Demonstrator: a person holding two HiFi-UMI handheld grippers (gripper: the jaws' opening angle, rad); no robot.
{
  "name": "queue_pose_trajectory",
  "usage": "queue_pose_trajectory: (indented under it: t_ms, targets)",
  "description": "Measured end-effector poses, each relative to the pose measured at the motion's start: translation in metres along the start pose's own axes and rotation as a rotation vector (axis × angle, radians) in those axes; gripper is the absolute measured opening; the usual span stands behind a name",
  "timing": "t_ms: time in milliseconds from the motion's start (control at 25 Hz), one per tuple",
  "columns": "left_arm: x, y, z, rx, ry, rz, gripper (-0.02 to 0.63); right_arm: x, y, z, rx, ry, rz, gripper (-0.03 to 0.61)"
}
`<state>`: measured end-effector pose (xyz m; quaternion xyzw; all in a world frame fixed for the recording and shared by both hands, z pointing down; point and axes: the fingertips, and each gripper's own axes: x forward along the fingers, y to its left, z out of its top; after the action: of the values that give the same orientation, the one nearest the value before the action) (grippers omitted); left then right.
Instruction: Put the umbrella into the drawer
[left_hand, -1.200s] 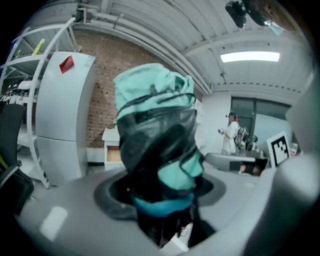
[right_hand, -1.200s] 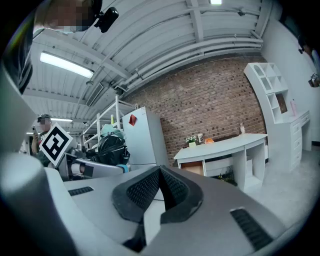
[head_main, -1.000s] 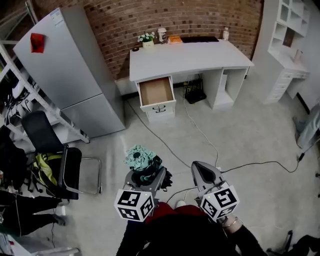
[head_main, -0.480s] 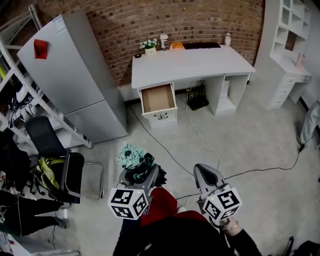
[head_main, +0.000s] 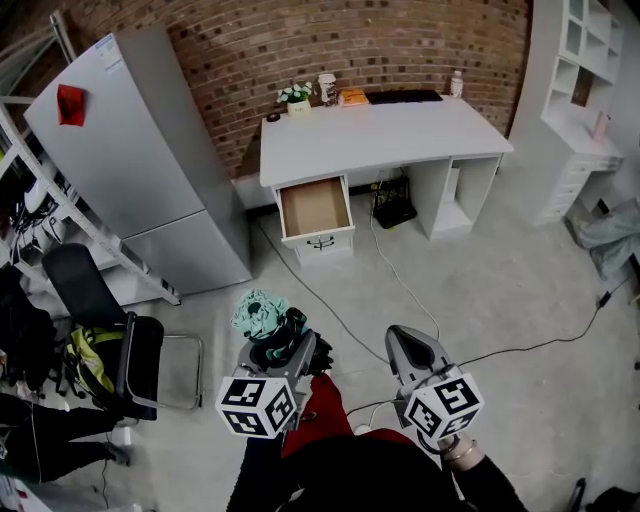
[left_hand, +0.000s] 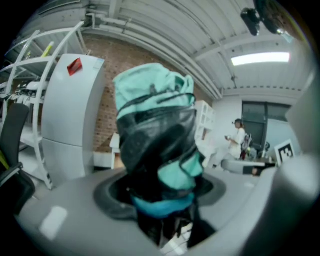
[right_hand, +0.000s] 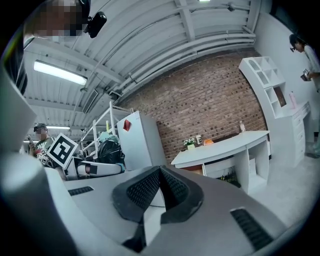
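Head view, looking steeply down at a grey floor (head_main: 520, 290)

- Left hand-held gripper (head_main: 290, 348): low left of centre, jaws clamped on the umbrella (head_main: 262, 313). The left gripper view is filled by the folded canopy standing up between the jaws: teal cloth on top, black folds below, a blue band lower down.
- The umbrella is held above the floor, near the person and well apart from the drawer (head_main: 314, 207).
- Right hand-held gripper (head_main: 402, 340): low right of centre, beside the left one but not touching it. In the right gripper view the ribbed black pads (right_hand: 145, 187) meet at the tip, jaws together, nothing between them.
- The drawer is pulled out, brown inside and open to the top. It is at the left end of the white surface (head_main: 400, 125), which stands at the far side against a brick wall (head_main: 400, 45).
- On the surface, along its far edge: a small potted plant (head_main: 295, 96), an orange item (head_main: 351, 96), a dark keyboard-like strip (head_main: 404, 96) and a bottle (head_main: 456, 82).
- A grey fridge (head_main: 130, 170) stands left of the surface, with a red tag (head_main: 70, 103) on its upper door.
- A black chair (head_main: 100, 320) stands at the near left.
- White shelving (head_main: 585, 70) stands at the far right
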<state>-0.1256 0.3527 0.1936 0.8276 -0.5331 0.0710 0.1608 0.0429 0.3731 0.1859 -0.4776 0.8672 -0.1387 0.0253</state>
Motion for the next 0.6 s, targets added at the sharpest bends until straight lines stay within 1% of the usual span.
queue_pose_trajectory:
  t_ms: [320, 600]
  targets:
    - [0.053, 0.045, 0.008, 0.011, 0.049, -0.029, 0.288, 0.074, -0.01, 0.003, 0.007, 0.034, -0.003, 0.002]
    - [0.103, 0.102, 0.015, -0.014, 0.069, -0.045, 0.288, 0.156, -0.016, -0.003, 0.017, 0.069, -0.008, 0.002]
